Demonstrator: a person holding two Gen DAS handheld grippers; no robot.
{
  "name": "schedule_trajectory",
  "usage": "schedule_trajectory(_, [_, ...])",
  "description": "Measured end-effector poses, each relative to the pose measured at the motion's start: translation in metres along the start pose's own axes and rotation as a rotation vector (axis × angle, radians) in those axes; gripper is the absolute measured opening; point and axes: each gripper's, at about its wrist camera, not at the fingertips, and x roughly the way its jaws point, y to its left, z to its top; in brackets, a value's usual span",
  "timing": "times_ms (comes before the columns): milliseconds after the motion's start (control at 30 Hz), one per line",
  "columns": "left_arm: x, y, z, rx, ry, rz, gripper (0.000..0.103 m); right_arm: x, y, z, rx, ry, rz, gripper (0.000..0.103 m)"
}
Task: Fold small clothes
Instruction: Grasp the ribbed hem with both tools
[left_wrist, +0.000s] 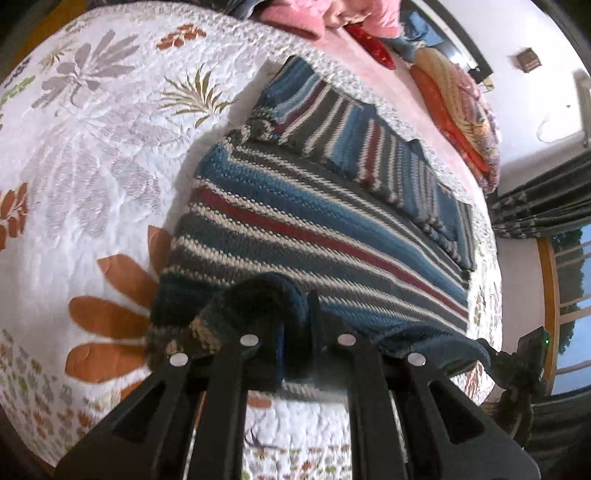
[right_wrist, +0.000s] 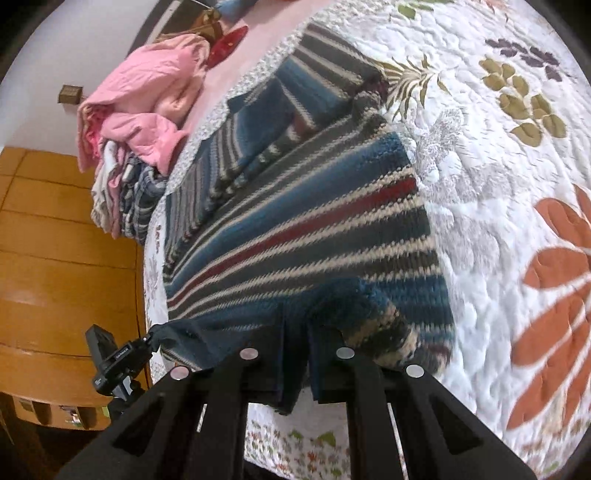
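Sweater (left_wrist: 314, 229) is the thing here, a chunky striped knit in blue, grey, cream and dark red, spread out straight ahead of both tongs on a white floral quilt (left_wrist: 92, 177). Starting at the left, the left gripper (left_wrist: 297, 332) has its fingers pinched nearly together on the near hem, with a thick bunch of knit squeezed between them and a rolled-up bit of hem just to its left. Over on the right, the right gripper (right_wrist: 297, 343) does the same thing, clamped on its own corner of that hem, fabric hanging down between the fingers. A sleeve is folded across the far part of the body. Beyond the sweater, a pink blanket (right_wrist: 147, 103) sits piled up.
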Motion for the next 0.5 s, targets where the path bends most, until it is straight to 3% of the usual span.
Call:
schedule_trajectory(167, [0.020,0.011,0.008,-0.038,0.043,-0.001,0.015,0.019,-0.009,0.016,0.019,0.037,-0.023,0.012])
schedule_trajectory(333, [0.015,0.029,0.012,-0.113,0.068,-0.087,0.024,0.018,-0.022,0.022,0.059,0.046,0.014,0.017])
schedule_trajectory(400, [0.006,0.036,0.011,-0.142,0.065,-0.124,0.027,0.013,-0.027,0.021,0.074,0.043,0.004,0.035])
schedule_trajectory(433, [-0.001,0.039,0.009,-0.144,0.047,-0.106,0.039,0.007,-0.030,0.022,0.084,0.031,-0.004,0.042])
schedule_trajectory(500, [-0.015,0.043,0.007,-0.143,0.016,-0.088,0.048,-0.007,-0.036,0.023,0.095,-0.003,-0.005,0.042])
